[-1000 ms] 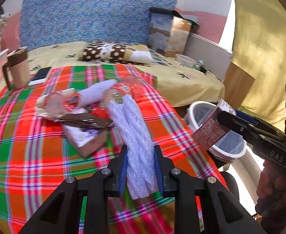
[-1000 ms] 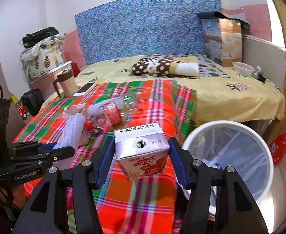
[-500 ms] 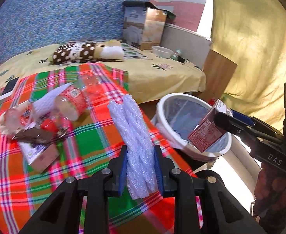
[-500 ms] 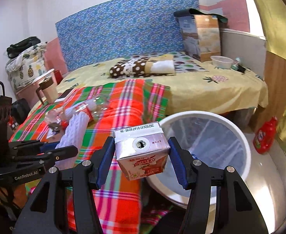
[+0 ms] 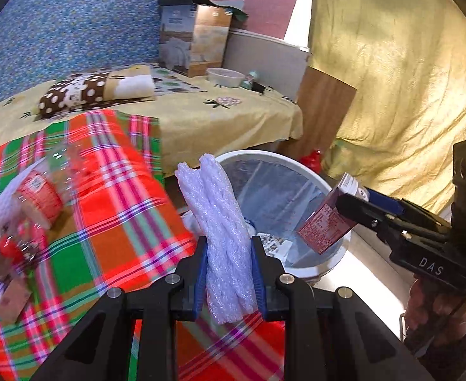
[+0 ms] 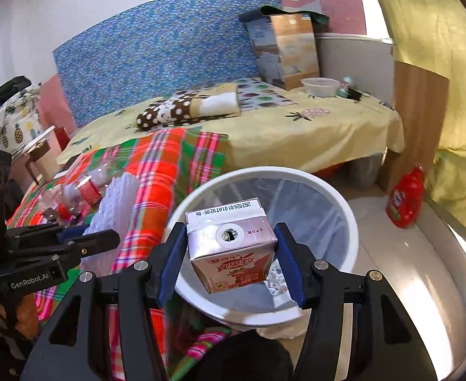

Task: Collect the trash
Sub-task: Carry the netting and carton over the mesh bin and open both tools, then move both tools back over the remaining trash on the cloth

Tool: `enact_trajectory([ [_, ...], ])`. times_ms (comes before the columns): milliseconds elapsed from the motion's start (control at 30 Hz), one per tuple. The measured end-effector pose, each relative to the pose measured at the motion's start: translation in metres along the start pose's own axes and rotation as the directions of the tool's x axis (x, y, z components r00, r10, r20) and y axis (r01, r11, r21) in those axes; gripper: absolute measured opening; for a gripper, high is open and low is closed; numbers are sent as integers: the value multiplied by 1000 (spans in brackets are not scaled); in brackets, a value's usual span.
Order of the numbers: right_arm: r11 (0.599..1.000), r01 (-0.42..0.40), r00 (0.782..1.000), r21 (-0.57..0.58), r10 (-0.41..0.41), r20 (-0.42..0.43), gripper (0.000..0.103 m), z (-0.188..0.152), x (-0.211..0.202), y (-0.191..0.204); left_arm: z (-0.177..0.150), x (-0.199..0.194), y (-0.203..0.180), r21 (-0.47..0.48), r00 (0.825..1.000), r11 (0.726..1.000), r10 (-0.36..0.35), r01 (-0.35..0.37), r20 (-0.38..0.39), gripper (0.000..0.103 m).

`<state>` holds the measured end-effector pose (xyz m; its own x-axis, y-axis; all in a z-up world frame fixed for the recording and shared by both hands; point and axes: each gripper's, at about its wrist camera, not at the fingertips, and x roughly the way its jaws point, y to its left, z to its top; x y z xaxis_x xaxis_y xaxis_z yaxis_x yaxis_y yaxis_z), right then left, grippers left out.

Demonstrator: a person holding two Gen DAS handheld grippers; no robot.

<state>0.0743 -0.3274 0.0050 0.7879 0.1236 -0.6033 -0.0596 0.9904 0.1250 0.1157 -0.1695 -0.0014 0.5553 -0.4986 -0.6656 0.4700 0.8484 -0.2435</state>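
My left gripper (image 5: 228, 273) is shut on a white foam wrap (image 5: 215, 222), held upright at the edge of the plaid cloth, beside the white trash bin (image 5: 296, 166). It also shows in the right wrist view (image 6: 115, 203). My right gripper (image 6: 229, 260) is shut on a red and silver drink carton (image 6: 233, 247), held over the open trash bin (image 6: 344, 203). In the left wrist view the carton (image 5: 325, 225) hangs tilted over the bin's right rim. Papers lie at the bin's bottom.
More trash lies on the red and green plaid cloth (image 5: 112, 197): a clear plastic bottle with a red label (image 5: 39, 193), wrappers and a small card box (image 5: 1, 292). A red detergent bottle (image 6: 404, 197) stands on the floor right of the bin. A yellow bed lies behind.
Both grippers have swung right, from over the plaid cloth to the trash bin. The carton is now above the bin's opening and the foam wrap is beside its left rim.
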Motion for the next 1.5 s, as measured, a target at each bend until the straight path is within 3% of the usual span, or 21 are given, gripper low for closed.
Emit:
enact_trajectory([
  [600, 998, 43, 992, 48, -37, -120, 58, -15, 27, -31, 17, 65, -26, 42, 994, 997, -61, 65, -89, 26],
  [800, 998, 49, 992, 47, -43, -118, 59, -17, 24, -33, 17, 74, -25, 40, 993, 997, -58, 62, -104, 37],
  [900, 997, 55, 993, 52, -49, -112, 59, -17, 22, -36, 17, 74, -24, 39, 994, 998, -51, 55, -97, 42],
  [1500, 999, 38, 998, 15, -37, -54, 59, -7, 5, -11, 12, 28, -10, 5, 1000, 1000, 4, -4, -7, 42],
])
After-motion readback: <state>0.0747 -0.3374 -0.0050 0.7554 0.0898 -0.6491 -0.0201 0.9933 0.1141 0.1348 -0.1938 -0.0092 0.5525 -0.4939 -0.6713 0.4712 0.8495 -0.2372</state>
